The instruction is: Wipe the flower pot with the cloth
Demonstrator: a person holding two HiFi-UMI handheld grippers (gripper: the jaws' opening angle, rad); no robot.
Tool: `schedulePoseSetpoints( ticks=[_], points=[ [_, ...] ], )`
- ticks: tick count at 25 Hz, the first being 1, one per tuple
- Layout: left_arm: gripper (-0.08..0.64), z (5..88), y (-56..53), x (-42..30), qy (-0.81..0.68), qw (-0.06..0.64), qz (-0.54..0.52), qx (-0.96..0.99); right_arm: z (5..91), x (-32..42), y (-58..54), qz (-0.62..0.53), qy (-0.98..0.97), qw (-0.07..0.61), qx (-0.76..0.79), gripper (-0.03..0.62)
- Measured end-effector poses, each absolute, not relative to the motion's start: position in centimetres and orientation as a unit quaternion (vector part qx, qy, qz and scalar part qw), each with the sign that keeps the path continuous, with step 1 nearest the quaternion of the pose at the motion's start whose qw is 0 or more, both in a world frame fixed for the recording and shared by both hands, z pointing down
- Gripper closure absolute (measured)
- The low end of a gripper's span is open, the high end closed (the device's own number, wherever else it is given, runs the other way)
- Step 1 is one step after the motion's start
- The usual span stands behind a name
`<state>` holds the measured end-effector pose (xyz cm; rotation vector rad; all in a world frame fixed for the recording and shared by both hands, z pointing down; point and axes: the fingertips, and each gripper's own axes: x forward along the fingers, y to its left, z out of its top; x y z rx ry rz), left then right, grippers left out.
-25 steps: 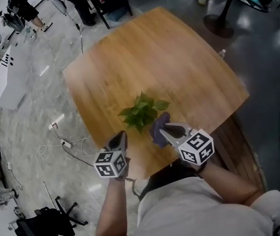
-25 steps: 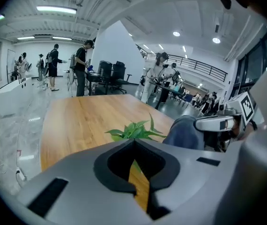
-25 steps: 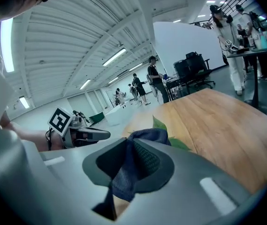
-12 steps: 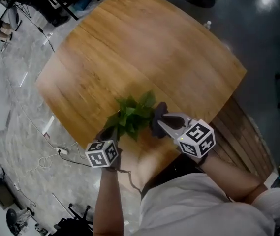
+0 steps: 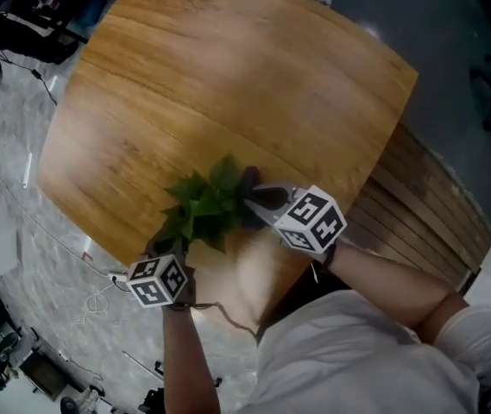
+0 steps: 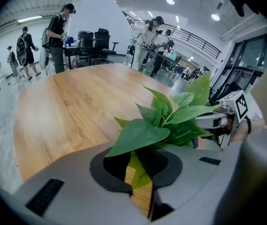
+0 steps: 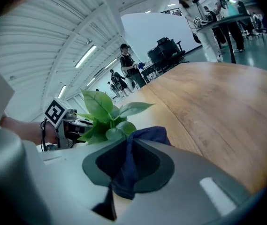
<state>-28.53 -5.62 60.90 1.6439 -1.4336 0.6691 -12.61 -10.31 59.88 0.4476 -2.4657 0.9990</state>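
Right tool (image 7: 119, 184) is clamped on the dark blue cloth (image 7: 148, 134), touching the plant (image 5: 204, 203) at lower center of the head view. Left tool (image 6: 140, 191) jaws stand narrowly apart, 1 leaf (image 6: 136, 168) between them. Leaves hide the pot on the wooden surface (image 5: 228, 76).

- One leafy plant (image 5: 200, 205).
- One dark blue cloth (image 7: 145, 134).
- One wooden table (image 5: 228, 76).
- Two grippers: left gripper (image 6: 139, 182), right gripper (image 7: 119, 182).
- At least five people (image 6: 58, 32) behind.
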Motion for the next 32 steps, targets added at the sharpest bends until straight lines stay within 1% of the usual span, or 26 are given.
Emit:
schedulePoseSetpoints(
  ticks=[7, 12, 14, 18, 21, 25, 29, 32],
  points=[
    [0.514, 61.2, -5.9, -28.2, -0.562, 0.418, 0.263, 0.664, 63.7, -16.0, -10.1, 0.415, -0.879, 0.187, 0.145, 0.548],
    [0.518, 61.4, -5.8, -28.1, -0.559, 0.417, 0.265, 0.666, 66.5, -17.6, -9.3, 0.450, -0.862, 0.177, 0.151, 0.548],
    [0.518, 61.5, -5.7, -28.0, -0.562, 0.416, 0.265, 0.663, 65.9, -17.3, -9.1, 0.463, -0.858, 0.168, 0.146, 0.548],
    [0.518, 61.5, -5.5, -27.9, -0.570, 0.421, 0.257, 0.657, 60.9, -15.7, -7.9, 0.455, -0.868, 0.155, 0.123, 0.548],
    [0.520, 61.3, -5.6, -27.7, -0.571, 0.423, 0.251, 0.658, 60.2, -15.1, -6.8, 0.457, -0.866, 0.163, 0.121, 0.548],
    [0.520, 61.3, -5.9, -27.5, -0.570, 0.423, 0.248, 0.659, 64.4, -16.0, -6.3, 0.481, -0.847, 0.182, 0.136, 0.548],
    [0.520, 61.6, -5.9, -27.9, -0.584, 0.428, 0.226, 0.652, 67.5, -17.3, -6.8, 0.483, -0.843, 0.185, 0.149, 0.548],
    [0.520, 61.8, -5.6, -28.0, -0.590, 0.430, 0.221, 0.647, 65.9, -16.8, -6.1, 0.485, -0.844, 0.182, 0.139, 0.548]
  ],
)
